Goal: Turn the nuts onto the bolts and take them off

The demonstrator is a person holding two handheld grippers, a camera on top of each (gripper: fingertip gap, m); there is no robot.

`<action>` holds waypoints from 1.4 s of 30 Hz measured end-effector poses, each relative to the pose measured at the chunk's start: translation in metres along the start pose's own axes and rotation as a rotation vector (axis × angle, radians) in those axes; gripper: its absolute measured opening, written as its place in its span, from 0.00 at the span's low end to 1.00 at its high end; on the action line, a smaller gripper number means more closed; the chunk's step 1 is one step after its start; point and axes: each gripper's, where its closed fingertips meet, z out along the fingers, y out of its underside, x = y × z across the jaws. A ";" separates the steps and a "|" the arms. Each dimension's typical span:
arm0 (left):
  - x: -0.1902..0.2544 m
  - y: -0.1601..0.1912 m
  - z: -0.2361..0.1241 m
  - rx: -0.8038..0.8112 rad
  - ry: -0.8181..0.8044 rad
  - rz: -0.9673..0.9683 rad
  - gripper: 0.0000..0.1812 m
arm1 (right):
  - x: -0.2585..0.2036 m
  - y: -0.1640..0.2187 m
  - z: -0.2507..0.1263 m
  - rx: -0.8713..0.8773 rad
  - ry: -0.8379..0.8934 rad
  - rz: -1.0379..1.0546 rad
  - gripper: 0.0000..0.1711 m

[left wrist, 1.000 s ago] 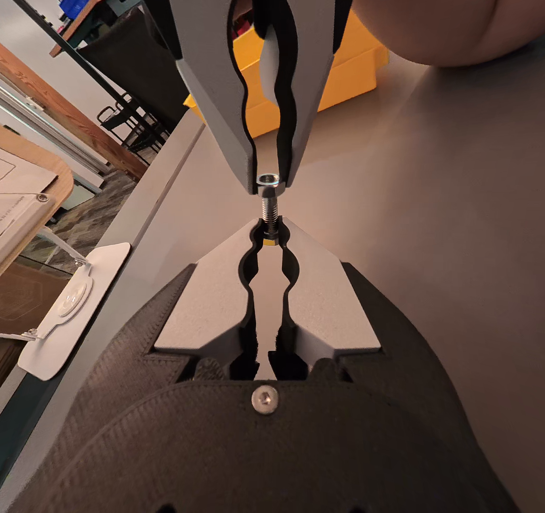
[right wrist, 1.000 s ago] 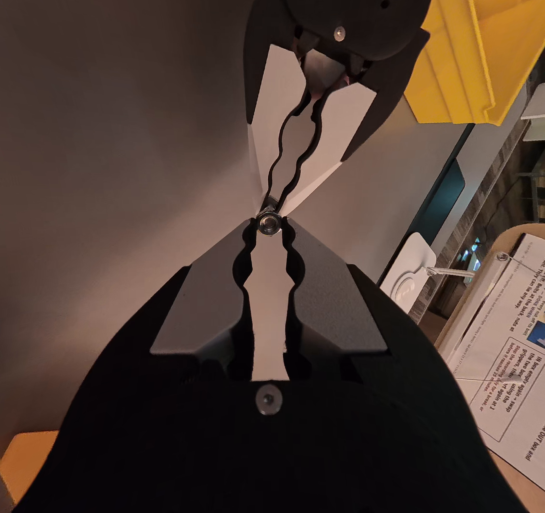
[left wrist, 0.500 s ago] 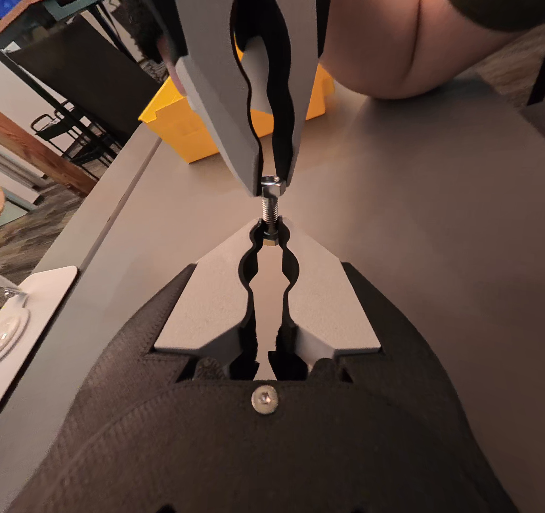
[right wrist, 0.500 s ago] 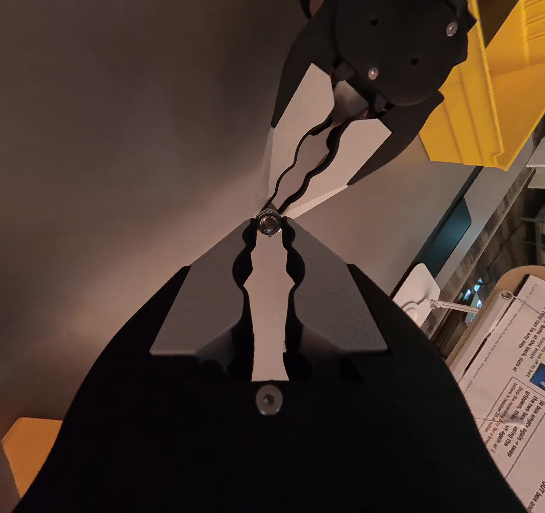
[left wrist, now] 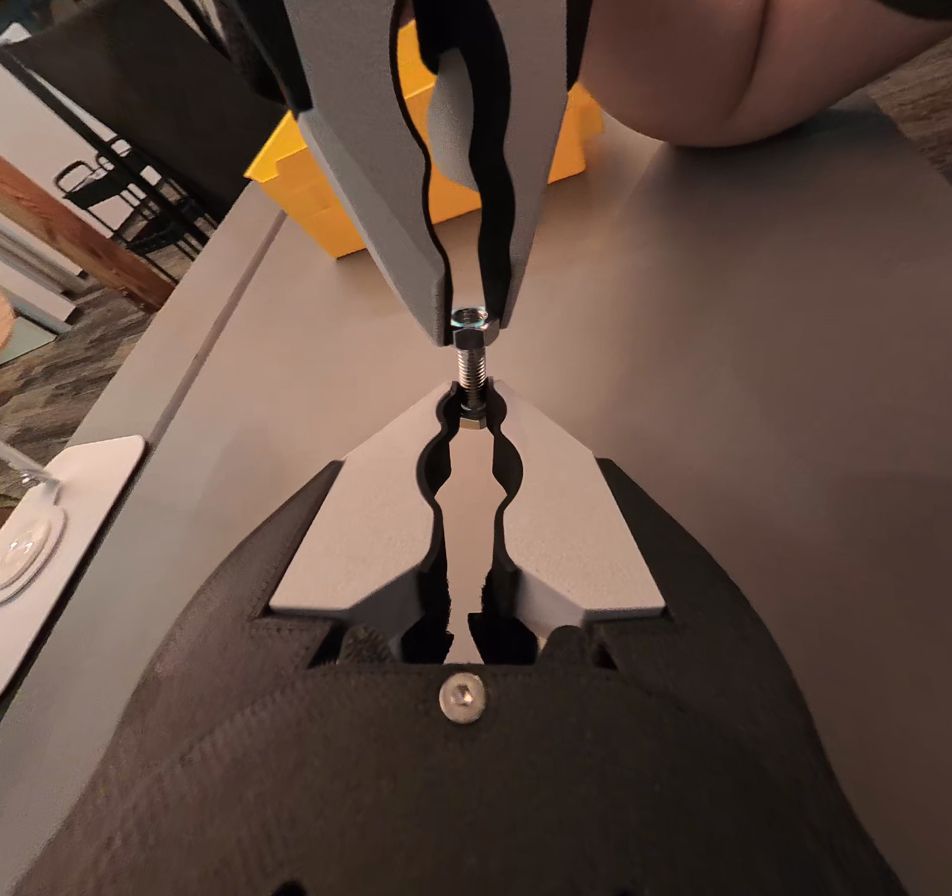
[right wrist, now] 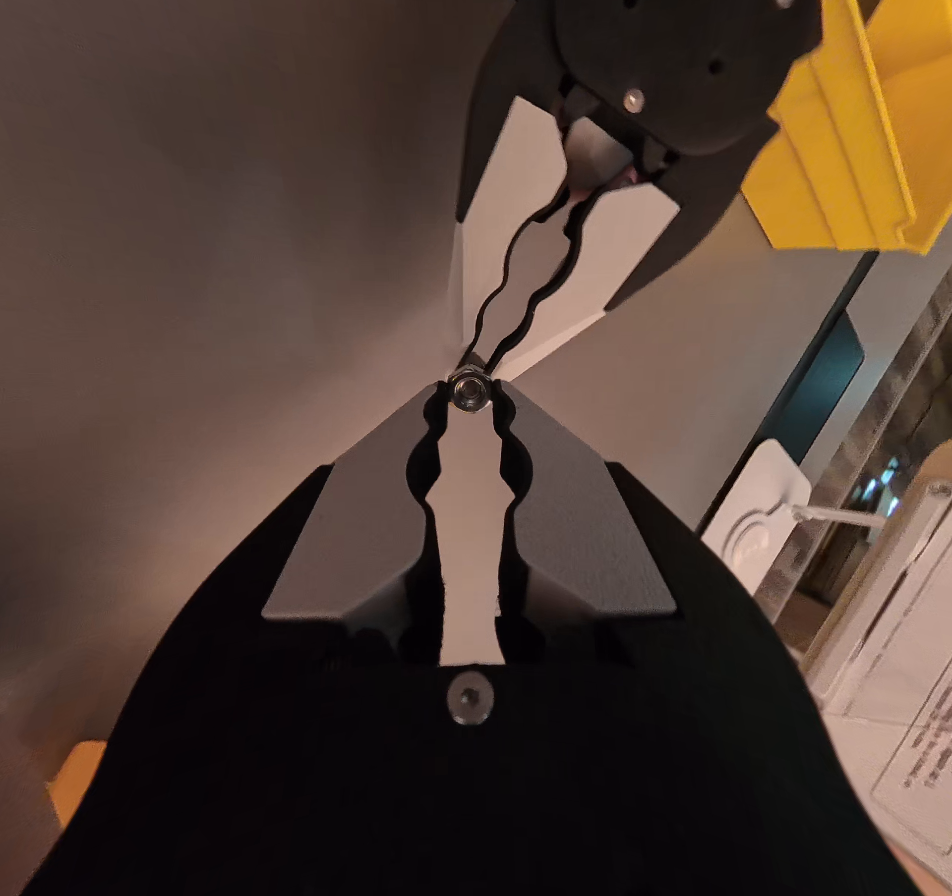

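In the left wrist view my left gripper (left wrist: pixel 471 400) is shut on the head end of a small steel bolt (left wrist: pixel 470 374). The threaded shank points away from the camera. The right gripper (left wrist: pixel 471 328) comes down from above and is shut on a steel nut (left wrist: pixel 470 323) at the shank's far end. In the right wrist view my right gripper (right wrist: pixel 468 391) holds the nut (right wrist: pixel 468 393) end-on. The left gripper (right wrist: pixel 479 359) reaches in from the upper right and meets it tip to tip. Both are held above the grey table (left wrist: pixel 747 433).
A yellow bin (left wrist: pixel 520 176) stands on the table behind the grippers and shows at the top right of the right wrist view (right wrist: pixel 850 161). A white plate with a clear dome (left wrist: pixel 62 521) lies at the table's left edge. A person's arm (left wrist: pixel 747 47) rests on the far right.
The two grippers have turned about the bolt's axis relative to each other, both staying shut. In the right view the left gripper has swung clockwise; the background has shifted in both views.
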 end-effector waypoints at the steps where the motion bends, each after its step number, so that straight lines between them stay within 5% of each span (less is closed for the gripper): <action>1: -0.004 0.001 0.000 -0.004 -0.021 -0.002 0.04 | 0.003 0.002 0.000 -0.003 0.005 0.034 0.10; 27: -0.083 0.031 -0.030 -0.204 -0.518 -0.070 0.04 | 0.085 0.020 0.019 0.186 0.087 0.900 0.10; 42: -0.092 0.019 -0.043 -0.103 -0.544 -0.159 0.04 | 0.097 0.010 0.013 0.285 0.136 0.869 0.16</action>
